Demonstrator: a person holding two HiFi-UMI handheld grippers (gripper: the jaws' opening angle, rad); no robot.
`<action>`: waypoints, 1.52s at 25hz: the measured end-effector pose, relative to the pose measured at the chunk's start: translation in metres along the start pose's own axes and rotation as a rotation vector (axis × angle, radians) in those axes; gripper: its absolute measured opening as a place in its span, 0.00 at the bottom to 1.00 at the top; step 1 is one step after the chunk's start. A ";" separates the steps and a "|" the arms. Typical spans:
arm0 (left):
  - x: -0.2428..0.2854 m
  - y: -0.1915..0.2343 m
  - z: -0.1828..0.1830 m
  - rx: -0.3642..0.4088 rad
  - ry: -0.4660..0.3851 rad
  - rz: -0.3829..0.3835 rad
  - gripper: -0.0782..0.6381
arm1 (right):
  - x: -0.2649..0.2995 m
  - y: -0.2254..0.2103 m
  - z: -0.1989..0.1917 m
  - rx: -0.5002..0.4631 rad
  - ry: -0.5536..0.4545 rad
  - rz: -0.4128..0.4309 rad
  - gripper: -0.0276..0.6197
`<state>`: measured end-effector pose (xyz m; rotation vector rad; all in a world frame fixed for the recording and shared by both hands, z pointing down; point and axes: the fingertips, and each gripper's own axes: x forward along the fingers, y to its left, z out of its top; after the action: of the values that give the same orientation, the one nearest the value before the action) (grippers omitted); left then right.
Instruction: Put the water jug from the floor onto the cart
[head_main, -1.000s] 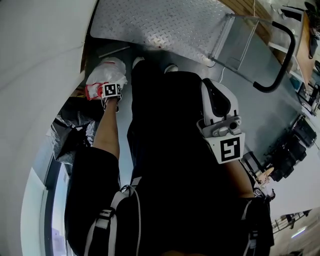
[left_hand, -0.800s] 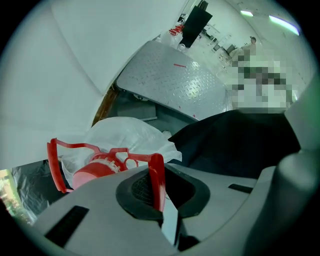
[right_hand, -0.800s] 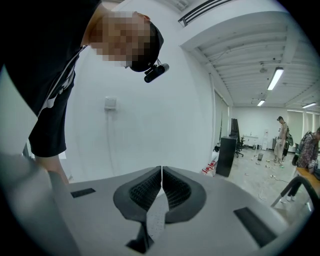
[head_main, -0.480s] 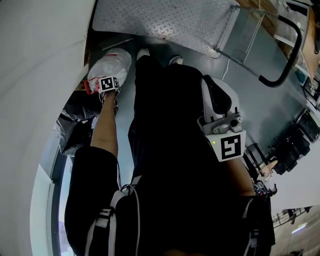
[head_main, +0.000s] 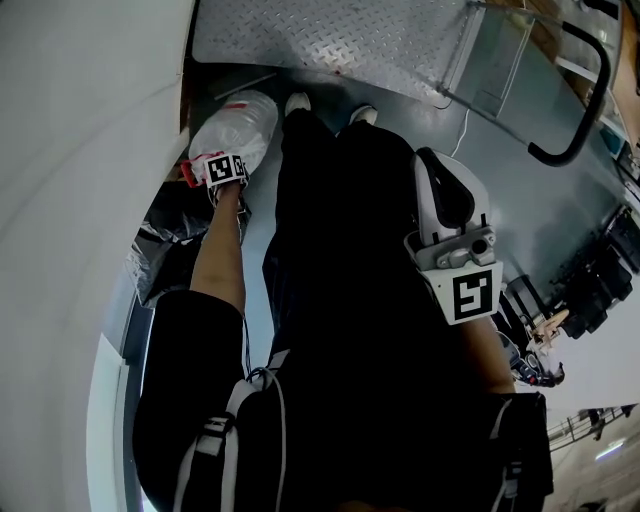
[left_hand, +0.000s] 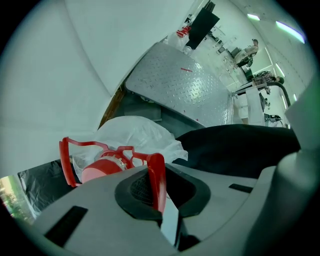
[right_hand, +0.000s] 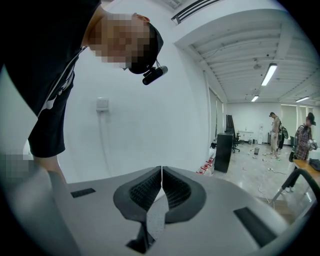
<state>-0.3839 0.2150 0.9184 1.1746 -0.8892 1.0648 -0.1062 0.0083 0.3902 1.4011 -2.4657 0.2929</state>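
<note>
1. We see the clear water jug (head_main: 243, 128), red-capped, low beside the person's legs (head_main: 310, 200). It is near the white wall (head_main: 80, 150) and just short of the cart.
2. Its red carry handle (left_hand: 156, 172) is pinched between the closed jaws of the left gripper (left_hand: 160, 197).
3. The cart's diamond-plate deck (head_main: 330, 40) lies just beyond, with its black push handle (head_main: 590, 110) at right.
4. The right gripper (right_hand: 161, 172) has its jaws pressed together on nothing.

My left gripper (left_hand: 160, 199), pointing steeply down at the head view's upper left, pinches the red handle (left_hand: 157, 176); my right gripper (right_hand: 161, 186) is closed, empty.
</note>
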 end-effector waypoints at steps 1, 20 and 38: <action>-0.002 -0.003 0.001 0.004 -0.002 -0.009 0.14 | 0.001 0.001 0.001 0.004 -0.001 0.002 0.07; -0.057 -0.034 0.014 0.135 -0.005 -0.039 0.15 | -0.052 -0.032 0.063 -0.001 -0.129 -0.225 0.07; -0.107 -0.074 0.037 0.264 -0.032 -0.043 0.15 | -0.076 -0.049 0.071 0.084 -0.200 -0.298 0.07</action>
<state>-0.3426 0.1558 0.8045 1.4265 -0.7606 1.1554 -0.0374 0.0220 0.2993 1.8884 -2.3708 0.2011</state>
